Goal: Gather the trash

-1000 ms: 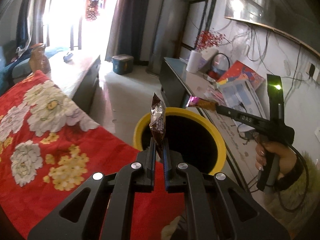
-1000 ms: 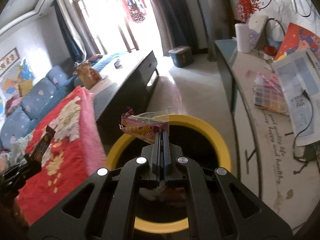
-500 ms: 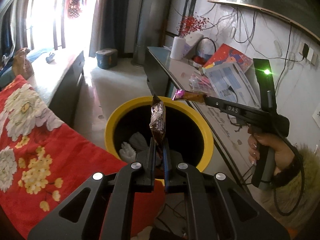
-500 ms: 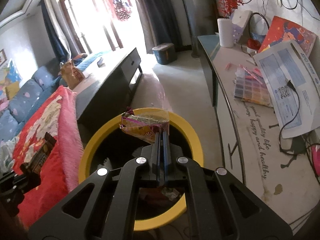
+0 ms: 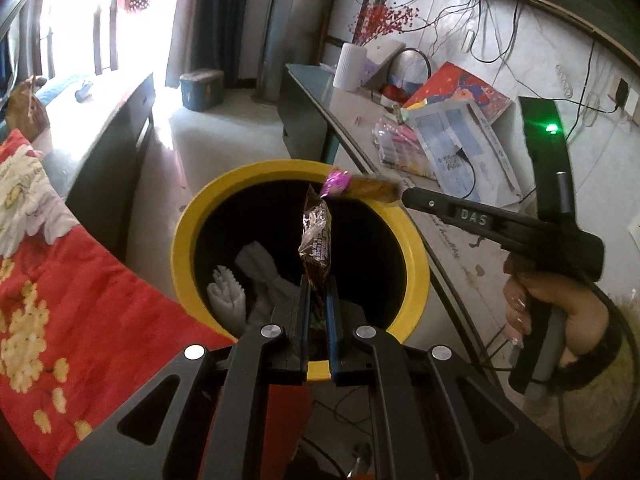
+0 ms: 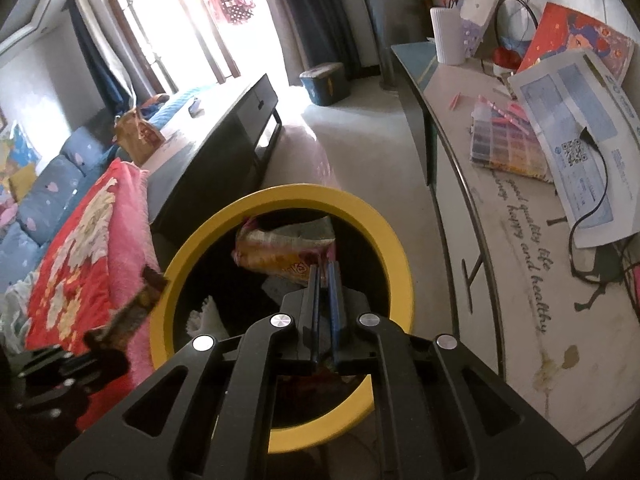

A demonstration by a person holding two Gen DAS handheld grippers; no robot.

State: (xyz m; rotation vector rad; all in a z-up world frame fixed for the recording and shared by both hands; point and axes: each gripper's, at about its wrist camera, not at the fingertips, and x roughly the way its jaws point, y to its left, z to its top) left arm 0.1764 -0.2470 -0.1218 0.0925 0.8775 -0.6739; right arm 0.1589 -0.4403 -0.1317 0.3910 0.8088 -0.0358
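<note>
Brown wrapper (image 5: 316,240) pinched in left tool (image 5: 318,300), orange wrapper (image 6: 286,254) in right tool (image 6: 325,280); holding hand (image 5: 548,304) only leftward view.

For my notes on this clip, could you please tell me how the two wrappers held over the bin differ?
The brown wrapper is dark, narrow and stands upright in the left gripper; the yellow wrapper is wider, with a pink-purple end, and lies sideways in the right gripper. Both are pinched over the yellow bin.
</note>
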